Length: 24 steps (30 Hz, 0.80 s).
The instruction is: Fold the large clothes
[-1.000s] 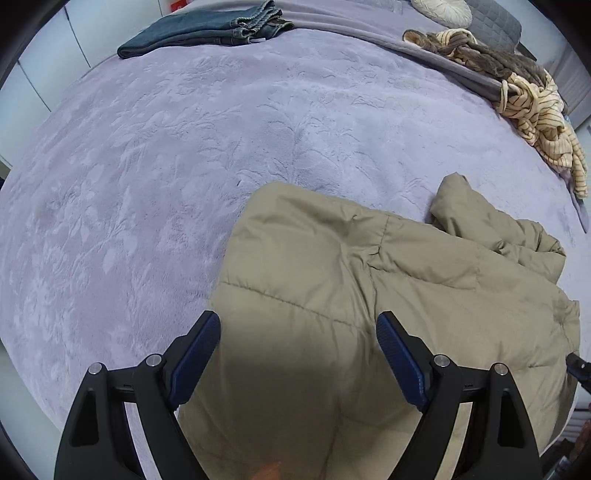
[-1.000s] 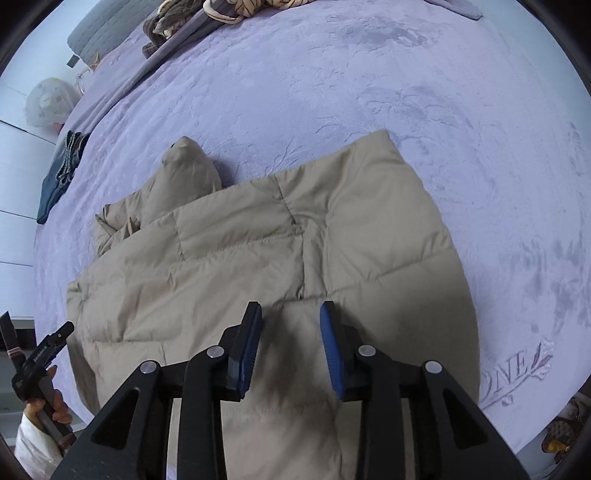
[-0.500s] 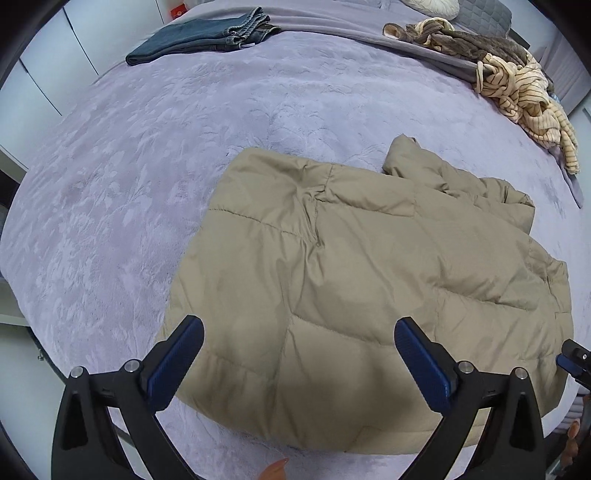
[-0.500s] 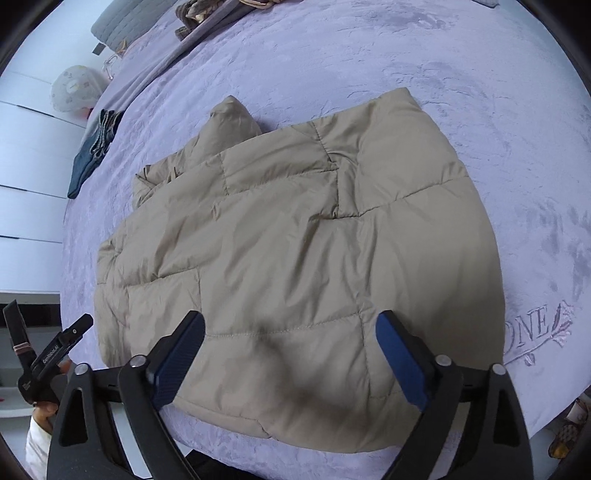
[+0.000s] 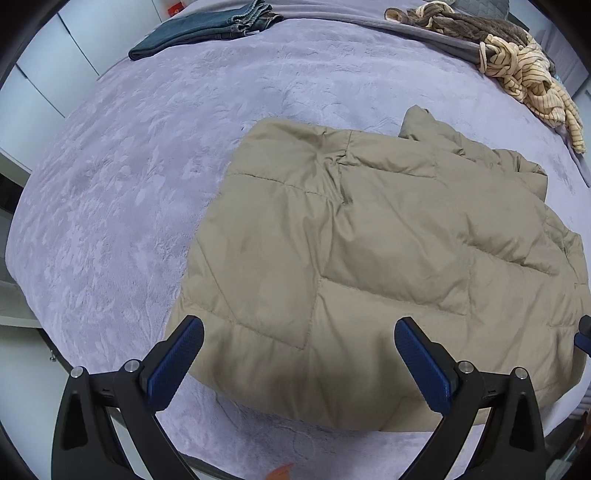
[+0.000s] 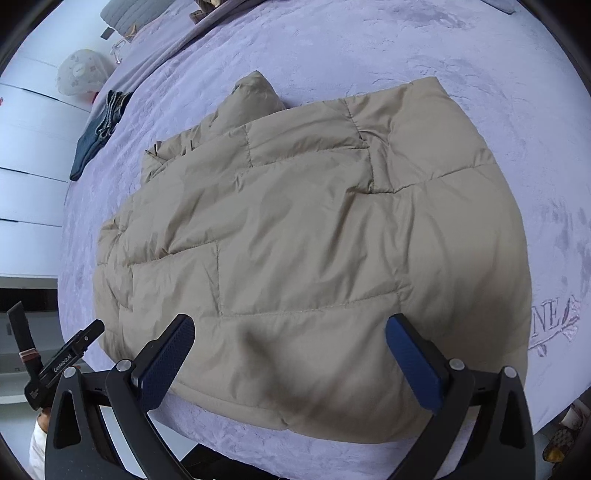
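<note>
A tan quilted puffer jacket (image 5: 388, 266) lies folded on the lilac bedspread (image 5: 147, 177), with a bunched part sticking up at its far edge. My left gripper (image 5: 299, 354) hovers above the jacket's near hem, jaws spread wide and empty. In the right wrist view the same jacket (image 6: 314, 229) fills the middle of the frame. My right gripper (image 6: 290, 350) hangs over its near edge, open, with nothing between the blue pads. The left gripper's body (image 6: 62, 362) shows at the lower left of that view, held by a hand.
Folded blue jeans (image 5: 207, 27) lie at the bed's far left. A heap of striped and brown clothes (image 5: 517, 62) sits at the far right. White cupboard fronts (image 6: 26, 166) stand beside the bed. Embroidered lettering (image 6: 550, 325) marks the bedspread (image 6: 424, 40) near its right edge.
Both grippers have pulled back from the jacket, so more of it shows. The right jaws went from nearly shut to wide open, and the left jaws spread a little wider.
</note>
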Motion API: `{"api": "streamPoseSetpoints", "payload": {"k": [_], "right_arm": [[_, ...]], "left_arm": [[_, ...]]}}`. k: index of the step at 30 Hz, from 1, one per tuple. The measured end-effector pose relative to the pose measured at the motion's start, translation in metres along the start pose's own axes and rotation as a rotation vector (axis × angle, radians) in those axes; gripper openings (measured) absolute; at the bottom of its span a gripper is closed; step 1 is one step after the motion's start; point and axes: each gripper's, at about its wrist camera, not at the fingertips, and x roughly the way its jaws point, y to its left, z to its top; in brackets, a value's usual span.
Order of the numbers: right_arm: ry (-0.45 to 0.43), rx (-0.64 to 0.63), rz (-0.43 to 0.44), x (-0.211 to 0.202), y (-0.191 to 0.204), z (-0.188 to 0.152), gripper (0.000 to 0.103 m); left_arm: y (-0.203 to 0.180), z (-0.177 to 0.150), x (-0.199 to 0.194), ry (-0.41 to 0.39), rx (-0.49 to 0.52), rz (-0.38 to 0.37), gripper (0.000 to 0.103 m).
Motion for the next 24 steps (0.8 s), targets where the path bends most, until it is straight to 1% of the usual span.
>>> {"api": "streamPoseSetpoints", "payload": {"k": [5, 9, 14, 15, 17, 19, 20, 21, 24], "right_arm": [[-0.013, 0.046, -0.009, 0.012, 0.033, -0.015, 0.103], [-0.016, 0.065, -0.008, 0.025, 0.063, -0.025, 0.103], [-0.030, 0.081, -0.021, 0.034, 0.092, -0.033, 0.102], [-0.034, 0.088, -0.025, 0.034, 0.096, -0.035, 0.098], [-0.037, 0.090, -0.030, 0.036, 0.102, -0.037, 0.080], [-0.032, 0.085, -0.031, 0.038, 0.106, -0.037, 0.035], [-0.025, 0.086, -0.024, 0.041, 0.107, -0.037, 0.030], [-0.018, 0.083, -0.021, 0.044, 0.108, -0.037, 0.028], [-0.013, 0.069, -0.039, 0.051, 0.110, -0.038, 0.027]], "left_arm": [[0.028, 0.014, 0.016, 0.029, 0.068, -0.048, 0.103], [0.048, 0.023, 0.025, 0.033, 0.121, -0.096, 0.103], [0.075, 0.032, 0.039, 0.061, 0.145, -0.192, 0.103], [0.082, 0.034, 0.043, 0.071, 0.142, -0.217, 0.103], [0.095, 0.037, 0.051, 0.087, 0.136, -0.270, 0.103], [0.106, 0.040, 0.059, 0.102, 0.131, -0.321, 0.103], [0.111, 0.041, 0.064, 0.116, 0.128, -0.348, 0.103], [0.115, 0.041, 0.068, 0.128, 0.123, -0.369, 0.103], [0.129, 0.046, 0.087, 0.164, 0.131, -0.447, 0.103]]}}
